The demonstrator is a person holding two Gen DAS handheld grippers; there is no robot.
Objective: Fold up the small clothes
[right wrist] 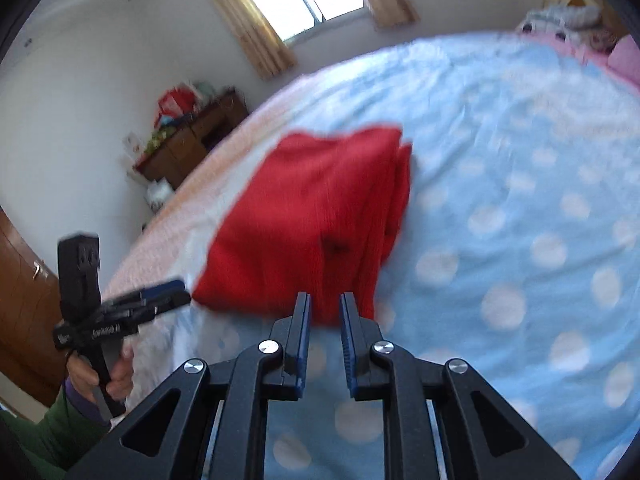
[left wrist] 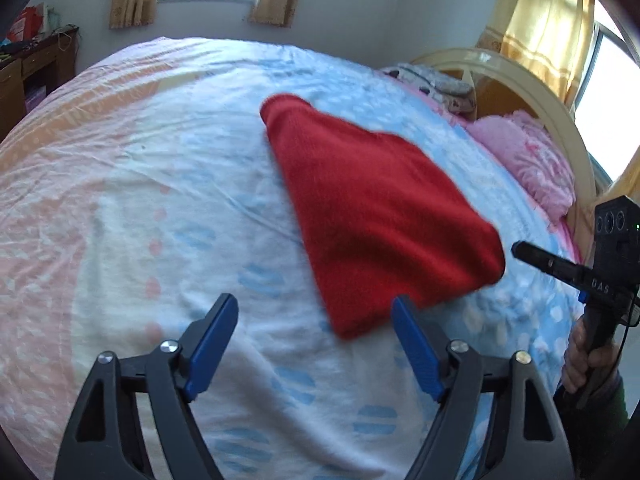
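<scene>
A wide bed (left wrist: 120, 184) spread with a pastel sheet (pink and peach bands on the left, pale blue with white dots on the right) fills both wrist views. On it, slightly right of centre, lies a folded red knitted garment (left wrist: 376, 216), its layered edges stacked along the right side in the right wrist view. A fluffy pink pillow (left wrist: 528, 160) sits at the far right by the cream curved headboard (left wrist: 560, 120), and a dark wooden desk (right wrist: 192, 140) stands against the far wall beyond the bed's left edge. The left claw (left wrist: 316, 316) hangs wide open over the sheet, nothing between its blue pads (left wrist: 212, 340), its right pad at the garment's near corner. The right claw (right wrist: 325, 308) is nearly closed just short of the garment's near edge, and holds nothing.
</scene>
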